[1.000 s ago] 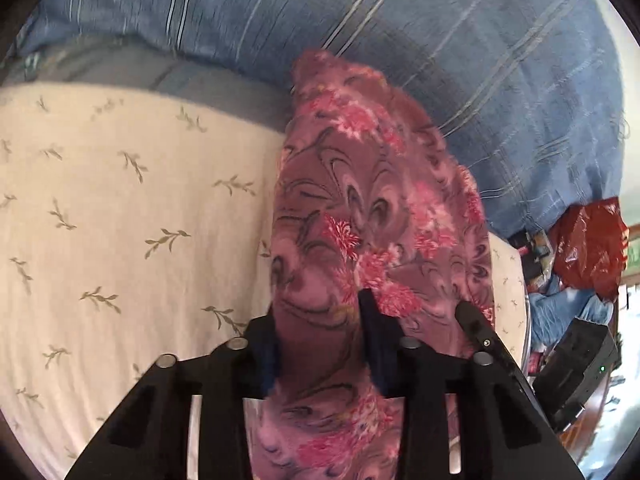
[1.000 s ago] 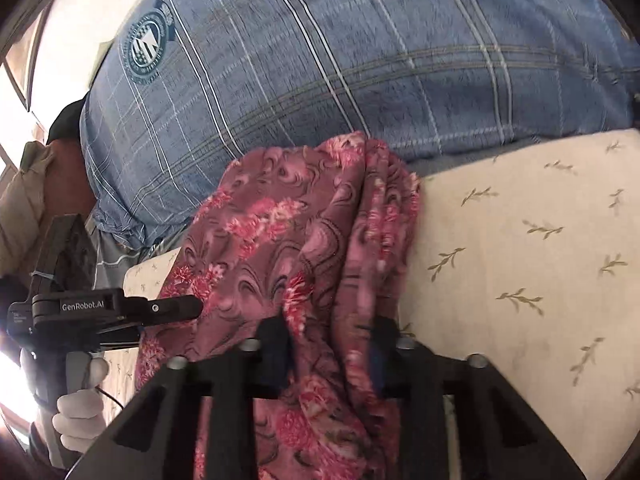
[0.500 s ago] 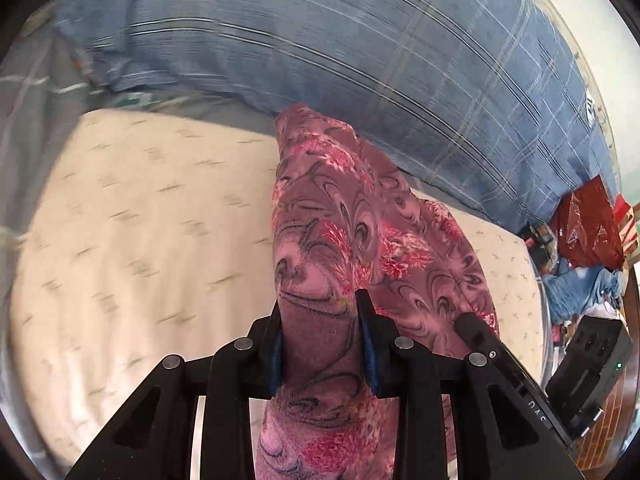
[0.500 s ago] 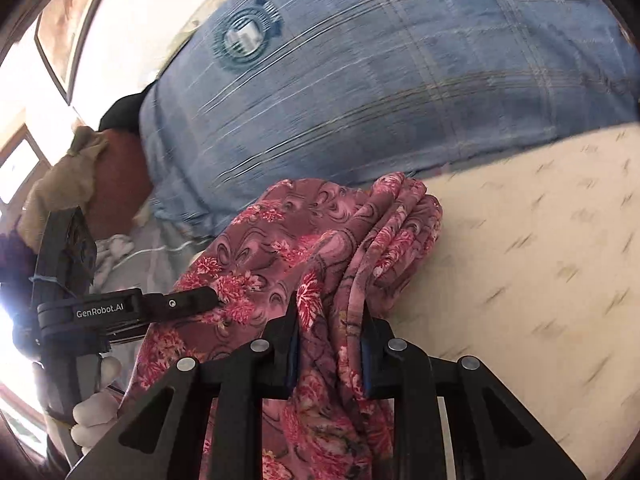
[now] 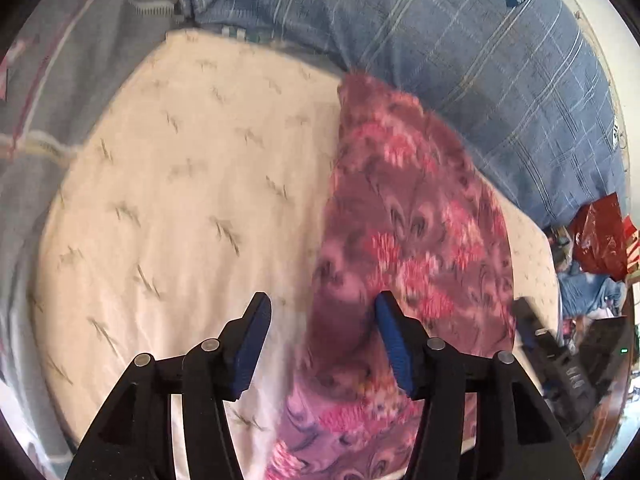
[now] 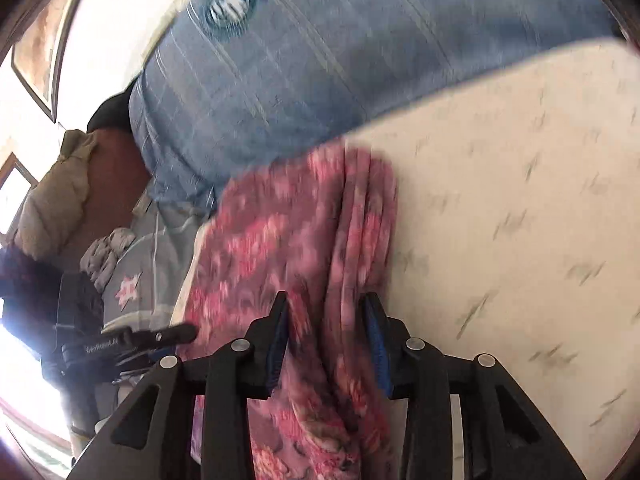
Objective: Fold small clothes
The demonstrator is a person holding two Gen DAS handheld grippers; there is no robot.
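Now the pink floral garment (image 5: 412, 232) lies bunched on the cream leaf-print sheet (image 5: 168, 200) of the bed, running from the lower middle of the left wrist view up toward the upper right, where its far end meets the blue plaid pillow (image 5: 440, 40). In the right wrist view the same garment (image 6: 296, 248) fills the middle and lower left, folded into long pleats, with the cream sheet (image 6: 520, 208) to its right and the pillow (image 6: 340, 48) across the top.

The left claw (image 5: 322, 338) sits at the bottom of its frame with its jaws opening. The left blue pad (image 5: 248, 348) stands over bare sheet, clear of the cloth, while the right pad (image 5: 394, 344) lies against the garment's fabric; the cloth passes between them but is not pinched. The right claw (image 6: 326, 344) is at the bottom of its own frame, its jaws also opening, and a ridge of the garment runs up between the two blue pads (image 6: 374, 344); whether the pads touch it is lost in the blur.

At the lower left of the right wrist view the left claw's black body (image 6: 120, 344) shows beside the garment's edge. A grey blanket (image 5: 52, 80) covers the upper left of the left wrist view, and a red bag (image 5: 600, 236) sits at its right edge.
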